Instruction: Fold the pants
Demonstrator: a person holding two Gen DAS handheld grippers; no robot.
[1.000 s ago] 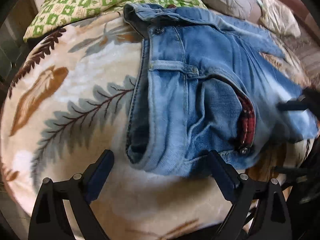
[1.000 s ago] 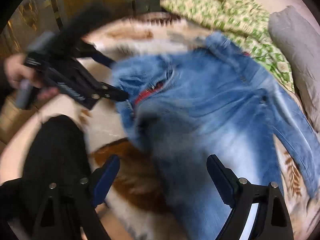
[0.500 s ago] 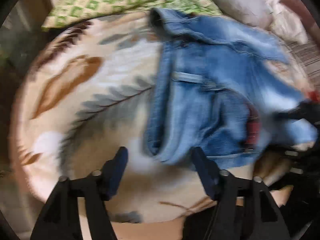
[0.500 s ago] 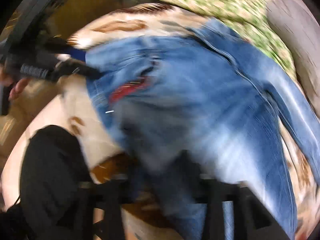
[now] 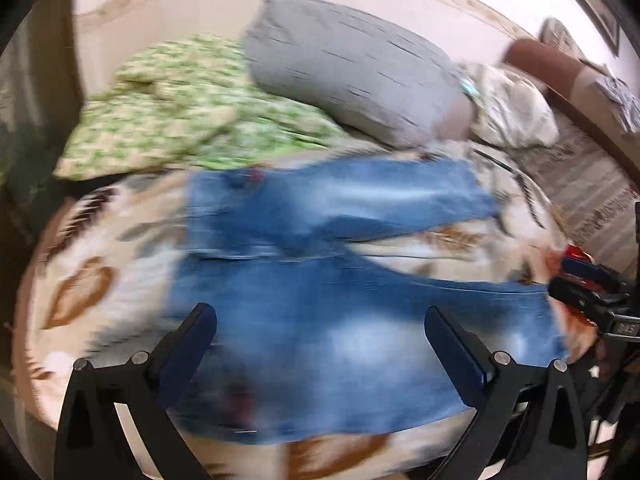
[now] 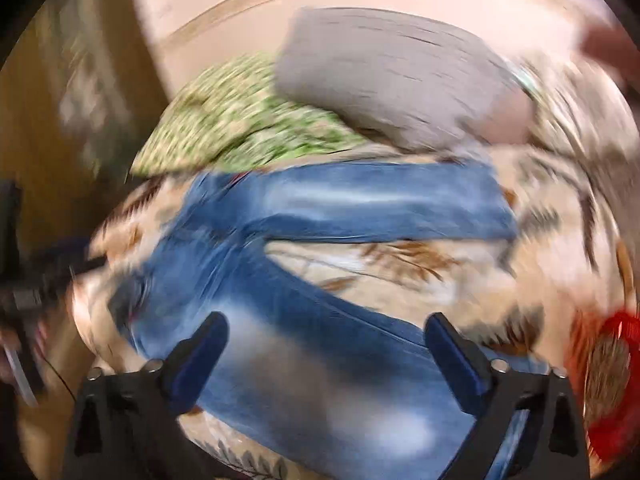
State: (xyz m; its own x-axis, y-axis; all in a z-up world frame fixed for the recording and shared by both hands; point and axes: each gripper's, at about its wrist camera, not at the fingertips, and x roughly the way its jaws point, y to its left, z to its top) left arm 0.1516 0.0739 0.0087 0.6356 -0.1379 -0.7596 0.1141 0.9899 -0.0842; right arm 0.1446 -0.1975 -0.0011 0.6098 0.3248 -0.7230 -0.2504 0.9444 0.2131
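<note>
Blue jeans (image 5: 320,320) lie spread on a cream blanket with a leaf pattern (image 5: 92,280), the two legs parted in a V toward the right; they also show in the right wrist view (image 6: 320,320). My left gripper (image 5: 320,344) is open and empty, low over the waist end. My right gripper (image 6: 326,344) is open and empty, over the near leg. The right gripper's body shows at the right edge of the left wrist view (image 5: 592,300). Both views are motion-blurred.
A grey pillow (image 5: 352,76) and a green patterned cloth (image 5: 180,116) lie behind the jeans. A white crumpled cloth (image 5: 512,112) lies at the back right. Something red (image 6: 612,380) sits at the right edge of the right wrist view.
Both grippers have swung and pulled back; the views now look along the bed. The jeans now lie spread, legs apart. The right gripper, closed-looking half a second ago, is open.
</note>
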